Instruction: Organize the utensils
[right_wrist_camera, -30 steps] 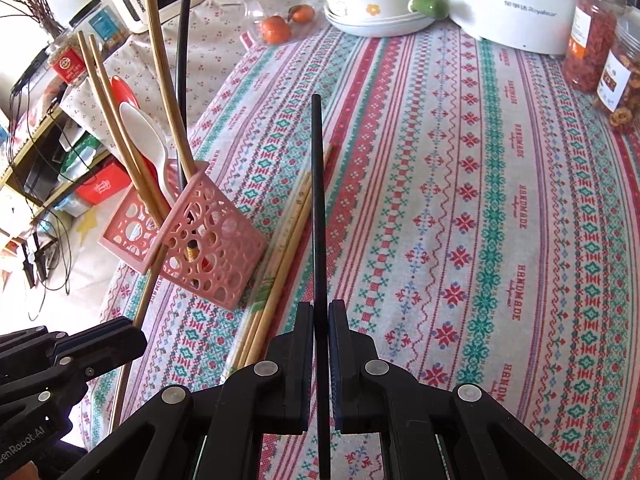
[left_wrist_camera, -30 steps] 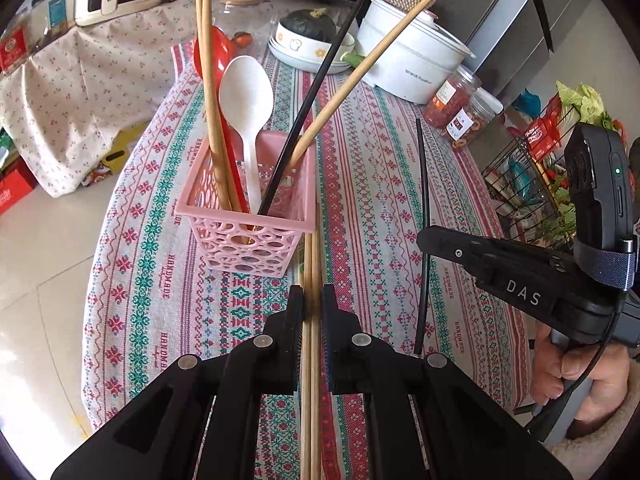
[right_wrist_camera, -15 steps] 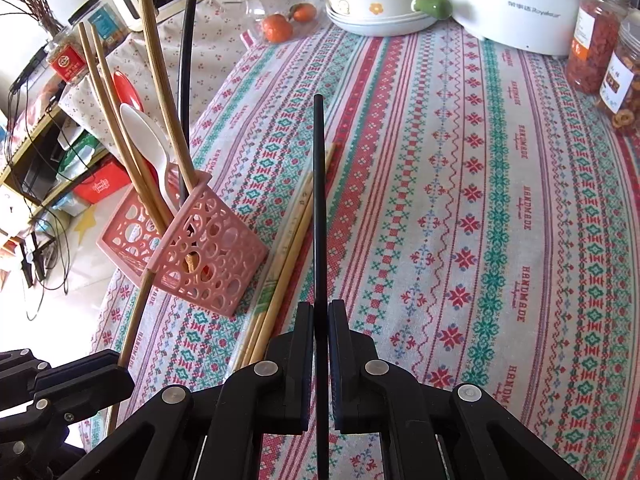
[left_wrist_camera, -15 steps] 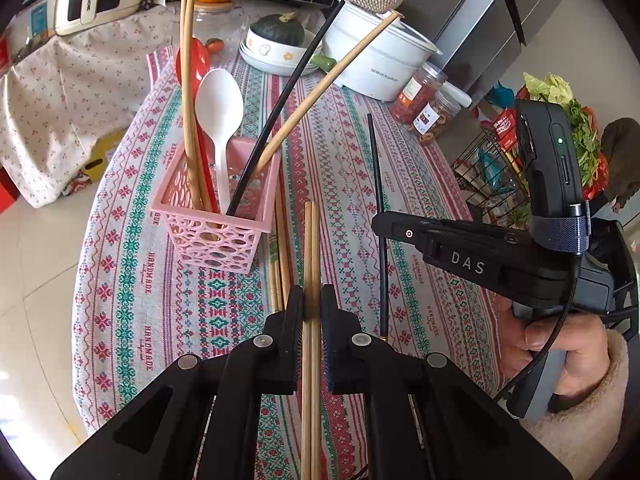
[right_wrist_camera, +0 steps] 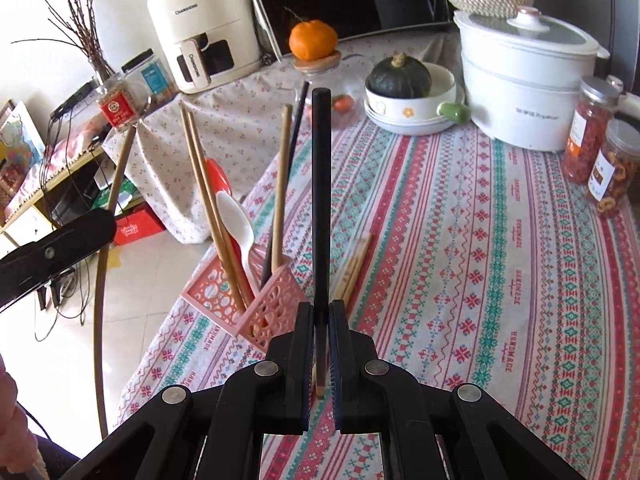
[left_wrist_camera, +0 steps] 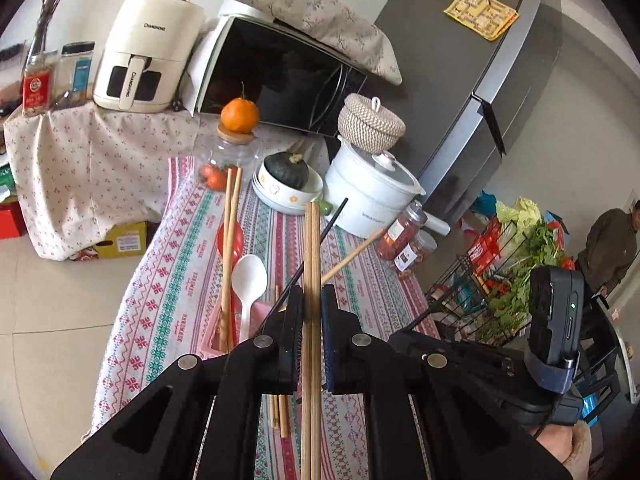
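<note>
My left gripper (left_wrist_camera: 311, 300) is shut on a pair of wooden chopsticks (left_wrist_camera: 312, 248) and holds them lifted, pointing up and away. My right gripper (right_wrist_camera: 321, 312) is shut on a black chopstick (right_wrist_camera: 321, 184), also raised off the table. The pink perforated basket (right_wrist_camera: 272, 312) stands on the patterned tablecloth (right_wrist_camera: 480, 240) and holds wooden chopsticks (right_wrist_camera: 204, 184), a white spoon (right_wrist_camera: 237, 216), a red spoon (right_wrist_camera: 214, 176) and a black chopstick (right_wrist_camera: 298, 120). More wooden chopsticks (right_wrist_camera: 354, 264) lie flat on the cloth beside the basket. The basket also shows in the left wrist view (left_wrist_camera: 216, 332).
A white rice cooker (right_wrist_camera: 524, 80), a bowl with a dark squash (right_wrist_camera: 404, 96), snack jars (right_wrist_camera: 600, 152) and a glass jar topped by an orange (right_wrist_camera: 314, 40) stand at the table's far end. An air fryer (right_wrist_camera: 200, 20) and microwave stand behind. A wire rack of vegetables (left_wrist_camera: 500, 280) is to the right.
Both grippers have lifted and tilted upward, raising the wooden chopsticks and the black chopstick off the table. The basket now lies lower and nearer in both views.
</note>
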The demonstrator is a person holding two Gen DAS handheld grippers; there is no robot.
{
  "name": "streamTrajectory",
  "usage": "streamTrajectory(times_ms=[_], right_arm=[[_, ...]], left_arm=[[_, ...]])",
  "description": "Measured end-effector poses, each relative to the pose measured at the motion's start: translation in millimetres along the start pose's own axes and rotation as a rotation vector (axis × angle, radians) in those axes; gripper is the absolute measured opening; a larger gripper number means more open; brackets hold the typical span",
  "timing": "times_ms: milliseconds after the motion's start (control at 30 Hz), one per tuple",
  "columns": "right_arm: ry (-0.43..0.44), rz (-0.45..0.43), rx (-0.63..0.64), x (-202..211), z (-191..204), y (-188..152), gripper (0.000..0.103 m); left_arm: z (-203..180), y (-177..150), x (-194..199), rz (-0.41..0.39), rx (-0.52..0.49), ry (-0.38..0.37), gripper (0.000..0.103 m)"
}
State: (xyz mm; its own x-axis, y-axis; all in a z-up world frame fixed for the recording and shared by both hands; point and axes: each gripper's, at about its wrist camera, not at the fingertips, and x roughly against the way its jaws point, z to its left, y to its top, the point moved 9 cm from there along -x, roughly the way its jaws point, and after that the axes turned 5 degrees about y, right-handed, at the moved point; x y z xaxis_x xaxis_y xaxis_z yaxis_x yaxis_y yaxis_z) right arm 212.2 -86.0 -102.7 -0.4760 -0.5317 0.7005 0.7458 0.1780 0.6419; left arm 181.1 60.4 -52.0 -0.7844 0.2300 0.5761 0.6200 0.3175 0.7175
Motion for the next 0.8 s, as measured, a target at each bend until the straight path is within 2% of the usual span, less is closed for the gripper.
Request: streamTrajectory(times_ms=[100, 333, 500, 633, 800], right_arm=[[0.003, -0.052, 0.036, 13.7, 10.9, 12.7, 0.005], [0.025, -0.133, 0.076, 41.1, 27.3, 31.3, 0.005], [0.04, -0.17, 0.077, 51.4, 32.4, 39.0, 0.005], [0.049, -0.194, 0.082, 56.4, 39.1, 44.5, 0.005], [0.058, -0.204, 0.078, 52.7, 44.3, 48.4, 0.005]], left_arm=[[5.1, 23.9, -0.3, -0.097, 0.019, 0.02, 0.009], [14.3, 66.9, -16.0, -0.298, -0.022, 0.121, 0.009], [18.9, 84.6, -25.1, -0.431, -0.053, 0.188, 0.009], [20.7, 79.5, -39.9, -0.491, -0.12, 0.261, 0.009], [20.4, 66.8, -56.6, -0.493, -0.158, 0.271, 0.009]])
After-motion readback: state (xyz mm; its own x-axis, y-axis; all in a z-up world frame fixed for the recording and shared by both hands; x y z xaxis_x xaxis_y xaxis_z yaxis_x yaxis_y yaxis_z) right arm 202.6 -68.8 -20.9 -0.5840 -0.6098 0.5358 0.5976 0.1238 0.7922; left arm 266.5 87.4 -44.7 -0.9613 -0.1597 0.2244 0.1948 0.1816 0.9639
